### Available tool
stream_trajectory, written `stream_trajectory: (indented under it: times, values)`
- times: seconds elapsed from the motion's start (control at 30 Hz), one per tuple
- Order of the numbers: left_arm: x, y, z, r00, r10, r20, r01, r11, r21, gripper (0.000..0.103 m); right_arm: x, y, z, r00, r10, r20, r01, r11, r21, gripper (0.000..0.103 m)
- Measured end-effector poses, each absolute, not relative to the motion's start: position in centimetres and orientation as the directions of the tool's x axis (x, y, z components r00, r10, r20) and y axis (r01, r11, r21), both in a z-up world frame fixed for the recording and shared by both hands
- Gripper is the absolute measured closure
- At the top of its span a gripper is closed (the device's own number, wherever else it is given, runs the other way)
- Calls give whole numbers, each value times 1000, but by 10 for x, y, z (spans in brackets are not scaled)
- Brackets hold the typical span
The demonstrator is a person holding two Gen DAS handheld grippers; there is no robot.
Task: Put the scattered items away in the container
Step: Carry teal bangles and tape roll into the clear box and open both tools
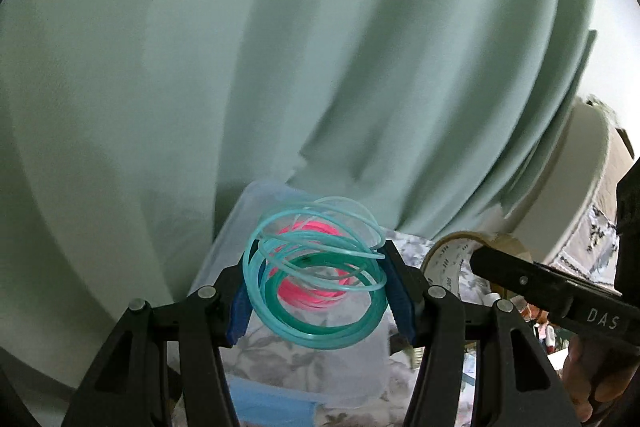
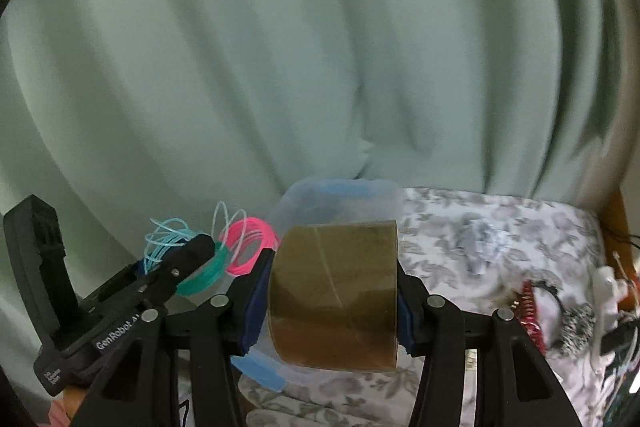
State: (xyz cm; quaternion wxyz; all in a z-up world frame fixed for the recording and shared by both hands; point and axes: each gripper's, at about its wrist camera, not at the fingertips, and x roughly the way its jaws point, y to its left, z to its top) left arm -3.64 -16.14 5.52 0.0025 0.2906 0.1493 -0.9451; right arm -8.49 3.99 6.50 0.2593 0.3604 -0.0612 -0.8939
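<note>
Both loads hiding clear container (image 2: 308, 203)

A bundle of teal and pink plastic cord loops (image 1: 316, 275) was held between the left gripper (image 1: 320, 291) pads, above a clear plastic container (image 1: 256, 211). A brown packing-tape roll (image 2: 336, 291), clamped in the right gripper (image 2: 332, 295), was positioned right of it, before a pale green curtain (image 2: 320, 47).

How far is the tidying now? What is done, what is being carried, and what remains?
Done: nothing shows inside the clear container yet. In hand: the left gripper holds plastic cord coils, the right gripper holds a tape roll, both near the container. Left: dropping these in, then the scattered items on the floral cloth.
</note>
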Motion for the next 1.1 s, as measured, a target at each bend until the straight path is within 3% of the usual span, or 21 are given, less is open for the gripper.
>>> stream_trajectory:
  times: [0.5, 1.1]
  values:
    - [-48, -197, 13, -761, 73, -645, 164, -940, -300, 44, -108, -25, 28, -498, -518, -695, 478, -833, 279, 48]
    - [-68, -199, -11, -718, 80, -692, 167, -944, -283, 43, -127, -35, 11, -471, -468, -748, 465, -852, 240, 47]
